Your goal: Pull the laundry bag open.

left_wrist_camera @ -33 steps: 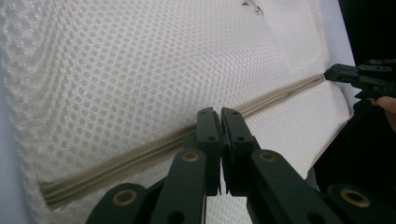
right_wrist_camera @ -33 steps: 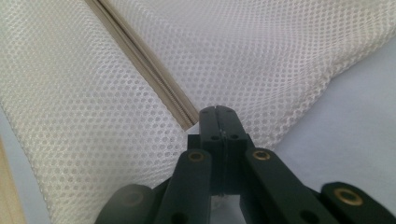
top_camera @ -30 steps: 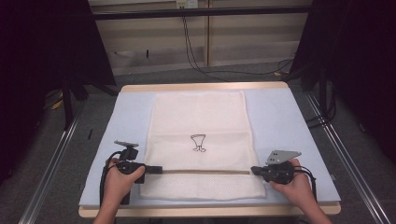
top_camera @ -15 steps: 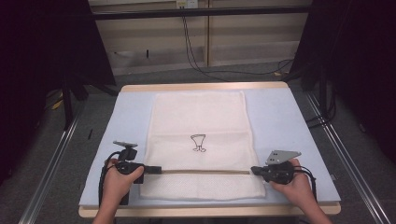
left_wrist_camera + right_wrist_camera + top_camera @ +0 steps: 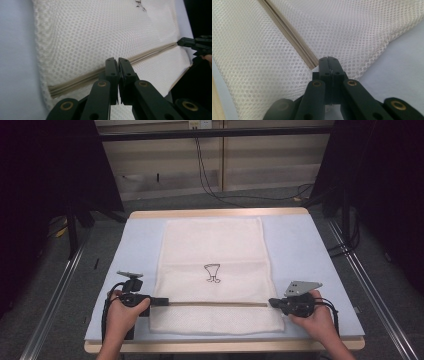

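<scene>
I hold a gripper in each hand at the near edge of the table (image 5: pixel 320 250), with a white mesh laundry bag (image 5: pixel 212 250) lying flat on the table's pale blue mat between and ahead of them. The bag has a small black drawing (image 5: pixel 212 272) just beyond the line between my two grippers.

A beige zipper (image 5: pixel 215 304) crosses the bag from side to side, running straight from the tip of my left gripper (image 5: pixel 159 301) to the tip of my right gripper (image 5: pixel 273 302). The grippers point inward, toward each other.

In the left gripper view, my left gripper (image 5: pixel 118 60) has its jaws pressed together over the zipper (image 5: pixel 100 75), near that end of it; I cannot tell whether they pinch mesh or the zipper tape. My other gripper (image 5: pixel 190 43) shows at the zipper's far end.

In the right gripper view, my right gripper (image 5: pixel 328 60) is also closed, its tip just beside the zipper's end (image 5: pixel 312 65) on the mesh; what it grips is hidden under the jaws.

I judge this hold keeps the zipper line taut and flat, so one end can anchor the bag while the other works the zipper.
</scene>
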{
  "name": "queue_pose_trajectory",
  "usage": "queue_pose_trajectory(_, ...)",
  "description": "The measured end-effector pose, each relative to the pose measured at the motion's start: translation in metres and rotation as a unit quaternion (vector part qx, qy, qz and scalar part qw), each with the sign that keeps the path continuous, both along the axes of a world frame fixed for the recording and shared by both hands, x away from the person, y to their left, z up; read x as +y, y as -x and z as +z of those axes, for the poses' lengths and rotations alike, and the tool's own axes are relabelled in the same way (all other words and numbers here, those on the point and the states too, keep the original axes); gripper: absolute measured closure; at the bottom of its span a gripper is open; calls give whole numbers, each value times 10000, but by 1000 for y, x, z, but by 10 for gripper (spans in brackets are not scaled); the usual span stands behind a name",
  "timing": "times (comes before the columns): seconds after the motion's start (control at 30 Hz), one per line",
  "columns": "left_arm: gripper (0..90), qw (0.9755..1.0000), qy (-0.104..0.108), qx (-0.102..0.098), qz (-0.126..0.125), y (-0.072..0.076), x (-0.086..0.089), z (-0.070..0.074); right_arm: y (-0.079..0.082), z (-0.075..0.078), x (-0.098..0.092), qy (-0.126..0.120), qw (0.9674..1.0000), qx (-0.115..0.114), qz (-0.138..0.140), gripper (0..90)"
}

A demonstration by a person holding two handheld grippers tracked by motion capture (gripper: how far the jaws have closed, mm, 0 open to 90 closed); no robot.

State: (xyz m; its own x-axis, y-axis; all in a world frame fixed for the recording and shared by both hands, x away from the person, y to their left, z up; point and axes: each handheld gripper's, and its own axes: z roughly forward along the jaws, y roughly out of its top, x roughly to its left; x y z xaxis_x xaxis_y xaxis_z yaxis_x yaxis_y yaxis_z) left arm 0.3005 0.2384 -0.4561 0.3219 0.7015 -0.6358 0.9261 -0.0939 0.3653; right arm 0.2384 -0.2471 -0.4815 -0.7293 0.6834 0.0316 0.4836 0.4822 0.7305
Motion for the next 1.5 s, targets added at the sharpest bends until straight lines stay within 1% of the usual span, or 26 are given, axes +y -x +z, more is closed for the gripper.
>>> queue_pose_trajectory(0.03,873,10000,32,29,31,0,-1,0,0,0,0,0,10000,0,-1,900)
queue_pose_trajectory(0.13,873,10000,37,19,7,0,1,0,0,0,0,3,10000,-3,0,900)
queue_pose_trajectory(0.17,873,10000,80,52,23,0,1,0,0,0,0,2,10000,-2,0,900)
queue_pose_trajectory(0.23,873,10000,27,32,50,0,1,0,0,0,0,4,10000,-3,1,900)
queue_pose_trajectory(0.3,873,9999,129,60,67,0,3,0,0,0,0,4,10000,-4,1,900)
queue_pose_trajectory(0.43,873,9998,146,86,65,0,4,0,0,0,0,1,10000,-1,1,900)
queue_pose_trajectory(0.5,873,9999,22,57,83,0,5,1,0,0,0,2,10000,-6,3,900)
queue_pose_trajectory(0.63,873,9999,57,39,158,1,10,0,0,0,0,-6,10000,2,-5,900)
queue_pose_trajectory(0.7,873,9999,36,14,132,0,10,0,0,0,0,-10,10000,3,-10,900)
queue_pose_trajectory(0.73,873,9998,72,49,162,0,10,0,0,0,0,-12,10000,12,-10,900)
queue_pose_trajectory(0.8,873,9999,58,64,106,0,11,0,0,0,0,-7,10000,5,-5,900)
queue_pose_trajectory(0.87,873,9998,101,97,112,0,12,0,0,0,0,-4,10000,4,-6,900)
queue_pose_trajectory(0.97,873,9998,101,88,114,0,12,0,0,0,0,-8,10000,6,-3,900)
queue_pose_trajectory(1.03,873,9999,-5,61,116,0,13,1,0,0,0,-18,10000,19,-12,900)
queue_pose_trajectory(1.07,873,9998,-39,82,168,0,14,2,0,0,0,-12,10000,10,-7,900)
queue_pose_trajectory(1.13,873,9998,-53,69,171,0,17,2,0,0,0,-15,10000,12,-5,900)
queue_pose_trajectory(1.17,873,9997,6,90,224,1,17,2,0,0,0,-15,10000,13,-4,900)
queue_pose_trajectory(1.23,873,9997,17,116,217,1,17,1,0,0,0,-9,10000,8,2,900)
queue_pose_trajectory(1.27,873,9997,4,99,202,0,18,1,0,0,0,-8,10000,8,-2,900)
queue_pose_trajectory(1.33,873,9998,50,105,191,0,19,0,0,0,0,2,10000,-1,2,900)
queue_pose_trajectory(1.43,873,9997,61,111,187,-1,20,1,0,0,0,3,10000,2,2,900)
queue_pose_trajectory(1.5,873,9997,-48,109,208,0,20,1,0,0,0,2,10000,4,1,900)
